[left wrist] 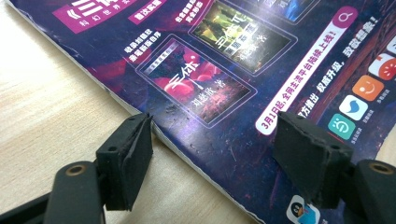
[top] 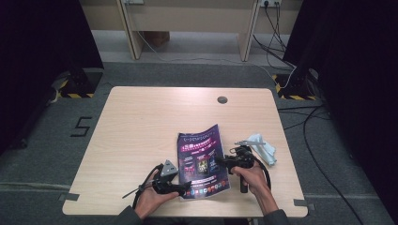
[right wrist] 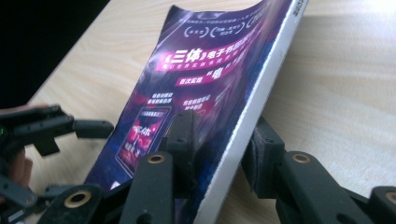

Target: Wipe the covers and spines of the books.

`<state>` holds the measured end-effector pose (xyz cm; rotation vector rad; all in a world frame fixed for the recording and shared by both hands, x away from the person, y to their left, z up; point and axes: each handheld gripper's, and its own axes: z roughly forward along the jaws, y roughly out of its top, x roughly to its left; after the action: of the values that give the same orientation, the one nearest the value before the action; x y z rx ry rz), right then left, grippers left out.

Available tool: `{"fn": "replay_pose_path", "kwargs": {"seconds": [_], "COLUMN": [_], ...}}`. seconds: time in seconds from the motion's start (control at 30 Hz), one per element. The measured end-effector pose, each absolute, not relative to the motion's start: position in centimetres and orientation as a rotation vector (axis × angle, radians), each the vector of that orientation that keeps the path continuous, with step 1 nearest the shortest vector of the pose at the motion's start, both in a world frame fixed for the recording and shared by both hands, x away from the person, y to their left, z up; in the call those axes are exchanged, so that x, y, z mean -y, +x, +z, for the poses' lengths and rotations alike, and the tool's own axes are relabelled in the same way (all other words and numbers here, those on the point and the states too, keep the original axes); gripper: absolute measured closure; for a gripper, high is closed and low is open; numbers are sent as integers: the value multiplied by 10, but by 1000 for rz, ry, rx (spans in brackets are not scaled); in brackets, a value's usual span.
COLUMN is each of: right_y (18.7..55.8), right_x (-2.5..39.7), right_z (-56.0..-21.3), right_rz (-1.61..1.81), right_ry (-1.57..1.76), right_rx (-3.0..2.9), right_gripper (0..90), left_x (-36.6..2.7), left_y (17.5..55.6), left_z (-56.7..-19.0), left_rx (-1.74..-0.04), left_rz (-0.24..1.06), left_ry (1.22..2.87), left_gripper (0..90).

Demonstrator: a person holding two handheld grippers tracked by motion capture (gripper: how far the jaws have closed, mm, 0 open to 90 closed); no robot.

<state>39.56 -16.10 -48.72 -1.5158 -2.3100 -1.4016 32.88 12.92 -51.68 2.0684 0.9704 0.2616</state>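
We are working a purple magazine (top: 202, 161) that is lying on the desk (top: 141, 126) near its front edge, somewhat right of the middle, with its long sides running from front to back. A crumpled white cloth (top: 264, 148) is resting toward the desk's right edge, just past our right hand, apart from the magazine.

Our right gripper (right wrist: 218, 149) is clamping the magazine's right-hand edge: in the right gripper view, one jaw is pressing on the printed cover and the other is sitting beneath the stack of pages, so the white page edges are running between them. That side is being held lifted off the wood while the rest is sloping down to the desk, which we judge is how we are getting purchase on something too flat to pick straight up.

Our left gripper (left wrist: 212, 149) is hovering released at the magazine's front left corner. In the left gripper view its jaws are standing wide apart, one over bare wood beside the left edge, the other over the cover, straddling that edge without pinching it. We are probably keeping it there to steady or take the opposite side, so the magazine is not sliding or flopping while the right side is raised.

The left hand (top: 149, 197) and right hand (top: 256, 180) are both coming in over the desk's front edge.
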Motion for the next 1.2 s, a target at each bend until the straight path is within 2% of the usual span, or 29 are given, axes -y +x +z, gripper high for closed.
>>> {"fn": "replay_pose_path", "kwargs": {"seconds": [0.57,0.8,1.2], "right_y": [403,420,419], "right_x": [166,173,166], "right_z": [-492,-492,-485], "right_rz": [-1351,-1355,-1340], "right_ry": [-1486,-1514,-1501], "right_rx": [2318,2294,2368], "right_gripper": [651,674,736], "left_x": [-129,-129,-130], "left_y": [329,329,329], "left_z": [-517,-517,-517], "left_rx": [-970,-971,-983], "left_rz": [266,264,262], "left_ry": [2067,2066,2064], "left_gripper": [276,277,273]}}
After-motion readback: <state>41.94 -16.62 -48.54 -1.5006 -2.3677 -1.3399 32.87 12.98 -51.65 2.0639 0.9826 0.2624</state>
